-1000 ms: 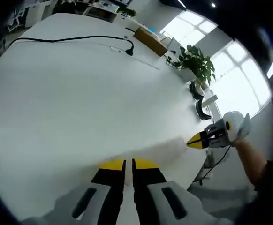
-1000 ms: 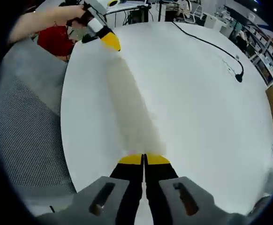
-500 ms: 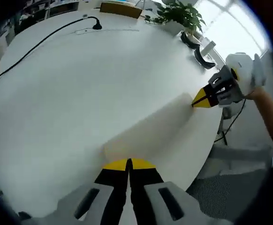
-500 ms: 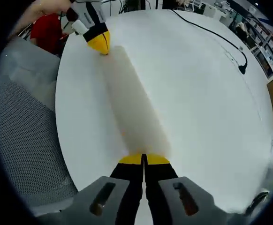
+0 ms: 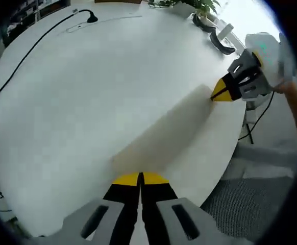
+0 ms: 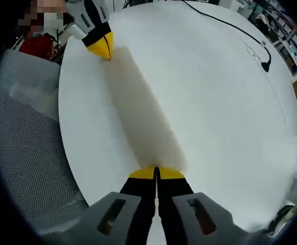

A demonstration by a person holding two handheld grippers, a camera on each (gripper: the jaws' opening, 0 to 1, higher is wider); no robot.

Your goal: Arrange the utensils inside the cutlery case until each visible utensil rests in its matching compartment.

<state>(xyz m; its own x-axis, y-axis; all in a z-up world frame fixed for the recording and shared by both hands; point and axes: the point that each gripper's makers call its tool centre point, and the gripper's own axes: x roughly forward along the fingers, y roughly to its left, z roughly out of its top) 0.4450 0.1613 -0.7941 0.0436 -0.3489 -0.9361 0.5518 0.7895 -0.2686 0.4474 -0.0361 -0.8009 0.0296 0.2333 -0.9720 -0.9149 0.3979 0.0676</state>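
Two hand-held grippers (image 5: pixel 140 178) (image 6: pixel 156 173) — white case (image 6: pixel 143 122) between

A round white table (image 5: pixel 87 92) carries a long white case (image 6: pixel 143 120) and a black cable (image 5: pixel 31 48).

In the left gripper view, the cutlery case (image 5: pixel 164 135) lies on the round table (image 5: pixel 77 92), running from just ahead of the left gripper (image 5: pixel 140 178) away to the upper right, where the right gripper (image 5: pixel 221 92) meets its far end. A cable (image 5: pixel 31 48) lies well beyond the jaws to the left. In the right gripper view, the case (image 6: pixel 141 112) runs from the right gripper (image 6: pixel 156 173) up-left to the left gripper (image 6: pixel 102 48); a chair (image 6: pixel 31 168) is left of the jaws, off the table (image 6: pixel 225 102).
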